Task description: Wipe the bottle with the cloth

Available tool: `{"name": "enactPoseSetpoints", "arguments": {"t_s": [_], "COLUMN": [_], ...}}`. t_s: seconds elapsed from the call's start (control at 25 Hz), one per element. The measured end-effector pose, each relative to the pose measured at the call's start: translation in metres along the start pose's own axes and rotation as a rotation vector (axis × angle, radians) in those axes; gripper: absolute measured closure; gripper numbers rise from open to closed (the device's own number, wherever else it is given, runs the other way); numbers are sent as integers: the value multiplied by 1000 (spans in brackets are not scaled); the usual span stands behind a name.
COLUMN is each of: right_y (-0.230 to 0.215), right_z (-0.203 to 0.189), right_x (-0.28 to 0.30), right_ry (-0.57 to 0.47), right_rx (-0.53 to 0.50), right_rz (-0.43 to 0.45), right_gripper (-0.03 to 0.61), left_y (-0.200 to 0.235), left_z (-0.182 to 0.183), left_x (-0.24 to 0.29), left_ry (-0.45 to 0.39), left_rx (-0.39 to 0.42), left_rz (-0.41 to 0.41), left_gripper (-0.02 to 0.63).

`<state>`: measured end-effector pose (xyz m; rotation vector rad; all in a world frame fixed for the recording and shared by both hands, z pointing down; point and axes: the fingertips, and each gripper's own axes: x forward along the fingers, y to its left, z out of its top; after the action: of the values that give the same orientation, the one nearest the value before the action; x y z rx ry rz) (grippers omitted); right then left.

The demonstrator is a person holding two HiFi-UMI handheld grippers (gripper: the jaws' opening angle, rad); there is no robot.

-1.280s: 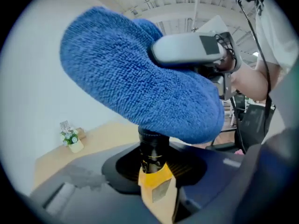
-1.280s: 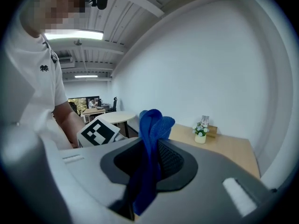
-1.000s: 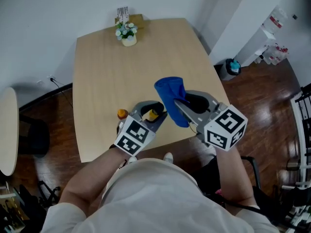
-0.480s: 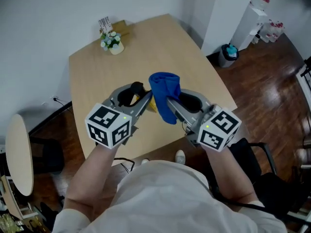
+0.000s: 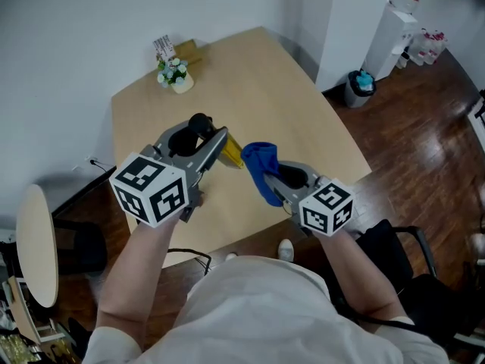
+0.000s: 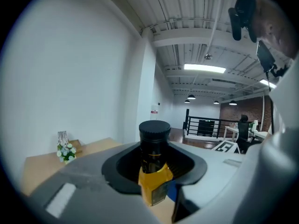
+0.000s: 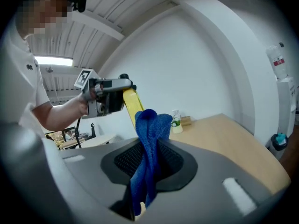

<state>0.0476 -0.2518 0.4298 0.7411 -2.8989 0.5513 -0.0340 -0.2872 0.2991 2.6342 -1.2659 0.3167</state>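
Observation:
My left gripper point(image 5: 220, 144) is shut on a yellow bottle point(image 5: 233, 155) with a black cap point(image 5: 200, 122), and holds it tilted in the air above the table. In the left gripper view the bottle point(image 6: 152, 178) stands clamped between the jaws, cap point(image 6: 154, 130) uppermost. My right gripper point(image 5: 271, 179) is shut on a bunched blue cloth point(image 5: 260, 164), whose top sits right against the bottle's lower end. The right gripper view shows the cloth point(image 7: 148, 143) rising from the jaws toward the yellow bottle point(image 7: 132, 102) and the left gripper point(image 7: 108, 91).
The wooden table point(image 5: 288, 105) lies below both grippers. A small flower pot point(image 5: 176, 74) and a card stand are at its far corner. A bin point(image 5: 359, 86) and a white dispenser point(image 5: 394, 21) stand on the dark floor at right; a round side table point(image 5: 36, 245) is at left.
The left gripper has lifted the bottle off the table and up toward the camera. The right gripper has come down with the cloth, which now sits beside the bottle's lower end.

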Motion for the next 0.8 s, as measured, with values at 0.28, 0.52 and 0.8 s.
{"name": "enactPoseSetpoints", "arguments": {"t_s": [0.28, 0.52, 0.8], "right_y": [34, 90, 81], "right_z": [24, 64, 31], "right_x": [-22, -11, 7], "right_ry": [-38, -103, -34], "right_rx": [-69, -208, -171], "right_rz": [65, 157, 148], "right_gripper": [494, 494, 494], "left_y": [4, 3, -4], "left_z": [5, -4, 6], "left_x": [3, 5, -5], "left_ry": [4, 15, -6], "left_rx": [1, -19, -9], "left_rz": [19, 18, 10], "left_gripper": [462, 462, 461]}}
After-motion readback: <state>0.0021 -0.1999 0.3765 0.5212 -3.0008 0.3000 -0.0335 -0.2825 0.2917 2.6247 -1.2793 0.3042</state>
